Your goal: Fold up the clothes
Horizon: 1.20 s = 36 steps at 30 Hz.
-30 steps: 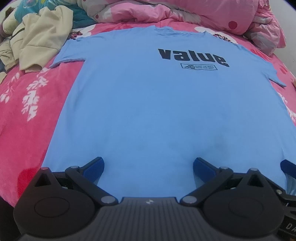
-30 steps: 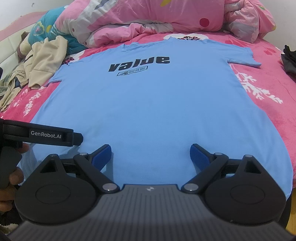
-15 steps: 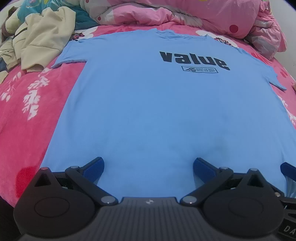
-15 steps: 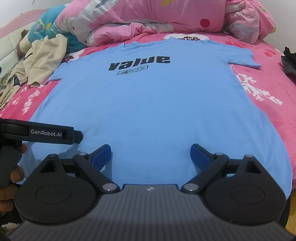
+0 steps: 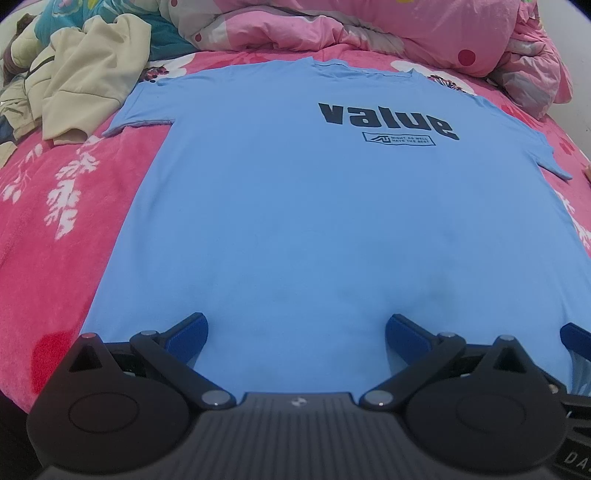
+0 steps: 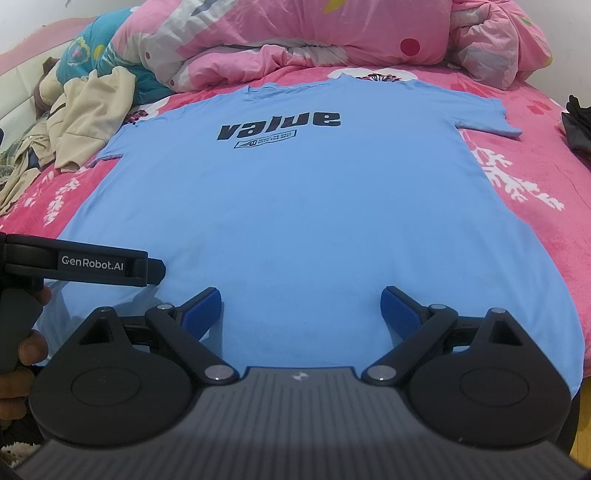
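Note:
A light blue T-shirt (image 5: 314, 206) (image 6: 295, 206) printed "value" lies flat and face up on the pink bed, collar far, hem near me. Over the hem's left part my left gripper (image 5: 295, 330) stands open, blue pads wide apart and nothing between them. My right gripper (image 6: 301, 308) is open too, above the hem further right. In the right wrist view the left gripper's black body (image 6: 81, 264) and the hand holding it show at the left edge. A blue fingertip of the right gripper (image 5: 576, 336) peeks in at the left wrist view's right edge.
A beige garment pile (image 5: 85, 74) (image 6: 85, 110) lies beside the shirt's left sleeve. A rumpled pink quilt (image 5: 369, 26) (image 6: 314, 37) lines the far side of the bed. A dark item (image 6: 578, 125) sits at the bed's right edge. Pink flowered bedspread (image 5: 55, 206) flanks the shirt.
Both grippers have crept slightly forward and lower over the hem; the shirt sits a little lower in both views. The shirt itself has not moved and both grippers stay open.

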Each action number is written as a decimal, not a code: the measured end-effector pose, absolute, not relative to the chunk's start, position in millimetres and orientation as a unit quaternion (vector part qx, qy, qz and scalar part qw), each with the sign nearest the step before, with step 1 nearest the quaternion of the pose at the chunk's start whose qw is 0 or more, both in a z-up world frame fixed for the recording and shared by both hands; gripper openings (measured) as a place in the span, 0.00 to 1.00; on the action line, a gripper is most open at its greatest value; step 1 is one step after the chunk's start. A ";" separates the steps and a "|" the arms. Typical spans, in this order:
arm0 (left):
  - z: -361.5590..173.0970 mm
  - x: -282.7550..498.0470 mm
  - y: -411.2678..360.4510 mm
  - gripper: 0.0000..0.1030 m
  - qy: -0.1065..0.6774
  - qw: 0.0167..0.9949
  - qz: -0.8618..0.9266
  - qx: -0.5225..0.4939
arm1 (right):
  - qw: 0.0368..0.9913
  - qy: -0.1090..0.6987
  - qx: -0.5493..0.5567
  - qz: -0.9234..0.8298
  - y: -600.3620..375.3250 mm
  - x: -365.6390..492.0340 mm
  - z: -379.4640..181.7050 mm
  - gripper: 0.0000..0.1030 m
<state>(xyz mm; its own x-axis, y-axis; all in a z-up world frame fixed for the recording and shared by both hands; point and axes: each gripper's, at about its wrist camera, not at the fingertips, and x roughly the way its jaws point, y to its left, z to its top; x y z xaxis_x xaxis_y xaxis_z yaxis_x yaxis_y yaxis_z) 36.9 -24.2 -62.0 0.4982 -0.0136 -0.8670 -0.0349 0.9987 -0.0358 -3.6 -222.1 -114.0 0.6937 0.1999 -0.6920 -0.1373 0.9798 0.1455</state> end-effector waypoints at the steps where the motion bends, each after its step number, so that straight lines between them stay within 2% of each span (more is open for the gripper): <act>1: -62.0 36.8 -24.4 1.00 0.501 0.865 0.006 -0.024 | 0.919 0.380 0.041 0.092 -222.1 -3.6 -114.1 0.91; 36: -61.9 37.1 -30.6 1.00 0.499 0.866 0.012 -0.026 | 0.919 0.382 0.037 0.089 -213.0 -5.1 -113.2 0.94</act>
<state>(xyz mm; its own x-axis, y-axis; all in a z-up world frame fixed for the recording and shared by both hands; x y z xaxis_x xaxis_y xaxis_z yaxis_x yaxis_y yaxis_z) 37.1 -30.6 -61.9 0.5021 -0.0049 -0.8648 -0.0465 0.9984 -0.0326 -5.1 -213.0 -113.2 0.6930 0.1915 -0.6950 -0.1357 0.9815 0.1351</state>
